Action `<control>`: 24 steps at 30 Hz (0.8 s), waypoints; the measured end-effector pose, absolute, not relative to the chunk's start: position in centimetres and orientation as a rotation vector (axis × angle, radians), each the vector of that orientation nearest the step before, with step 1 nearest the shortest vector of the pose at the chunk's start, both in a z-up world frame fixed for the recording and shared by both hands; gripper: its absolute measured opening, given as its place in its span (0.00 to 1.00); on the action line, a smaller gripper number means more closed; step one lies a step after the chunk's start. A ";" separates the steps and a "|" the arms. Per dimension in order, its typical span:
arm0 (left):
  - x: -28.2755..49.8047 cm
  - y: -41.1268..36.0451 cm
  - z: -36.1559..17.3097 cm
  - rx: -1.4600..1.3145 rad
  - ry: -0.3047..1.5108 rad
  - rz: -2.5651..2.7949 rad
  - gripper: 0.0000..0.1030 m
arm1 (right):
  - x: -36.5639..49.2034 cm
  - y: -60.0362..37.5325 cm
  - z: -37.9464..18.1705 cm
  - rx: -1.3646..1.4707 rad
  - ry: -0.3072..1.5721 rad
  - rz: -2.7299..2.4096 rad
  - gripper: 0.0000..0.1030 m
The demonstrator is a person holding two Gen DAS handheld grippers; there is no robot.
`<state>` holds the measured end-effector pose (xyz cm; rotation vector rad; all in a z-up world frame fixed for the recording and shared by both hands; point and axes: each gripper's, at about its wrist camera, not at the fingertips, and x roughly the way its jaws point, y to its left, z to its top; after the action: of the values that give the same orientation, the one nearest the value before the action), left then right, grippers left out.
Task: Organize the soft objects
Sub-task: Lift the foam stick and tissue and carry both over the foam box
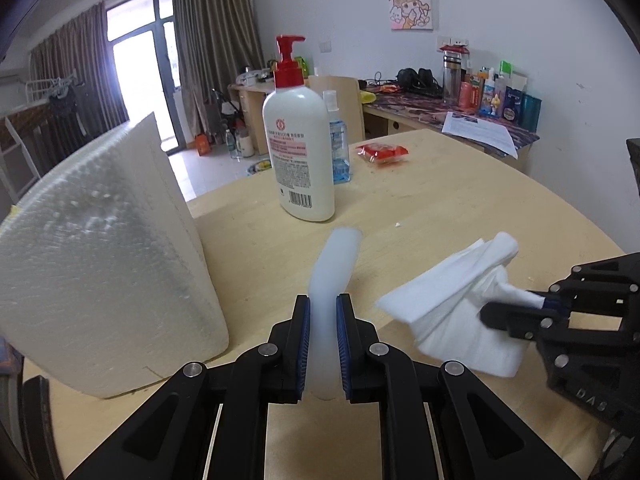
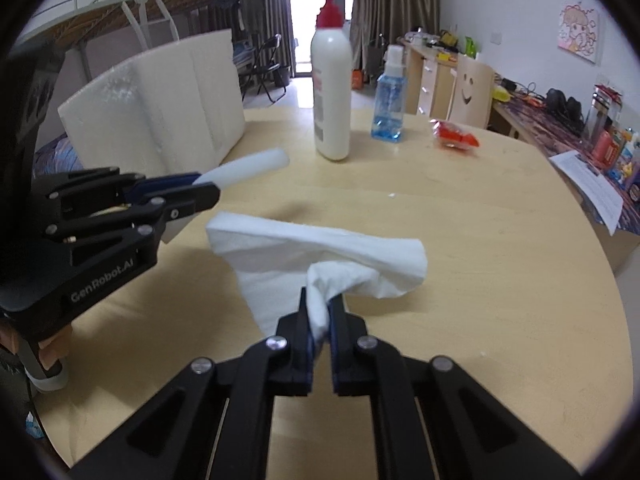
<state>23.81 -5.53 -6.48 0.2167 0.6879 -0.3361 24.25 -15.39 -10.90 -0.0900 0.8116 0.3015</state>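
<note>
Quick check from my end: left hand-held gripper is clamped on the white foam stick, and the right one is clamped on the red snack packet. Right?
Not quite. The right hand-held gripper is shut on the white tissue, as the right wrist view shows; the red snack packet lies untouched farther back on the table. The left hand-held gripper does clamp the white foam stick.

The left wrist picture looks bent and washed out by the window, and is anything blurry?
Left wrist view: fisheye bends the table edge, the balcony door glares white, the foam tube's tip is smeared. Right wrist view: dark rounded corners, the tissue sharp.
</note>
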 end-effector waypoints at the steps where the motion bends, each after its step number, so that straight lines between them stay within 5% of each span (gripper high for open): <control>1: 23.6 -5.6 -6.4 0.220 0.684 -0.330 0.14 | 23.9 -15.5 -10.7 -0.089 0.806 0.298 0.08; 24: 13.9 -6.4 -2.2 0.223 0.539 -0.302 0.14 | 16.6 -17.9 -7.2 -0.038 0.649 0.295 0.08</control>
<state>13.93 -6.41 -2.21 0.2226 0.5387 -0.3019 16.56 -17.92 -7.17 -0.0379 0.6487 0.2948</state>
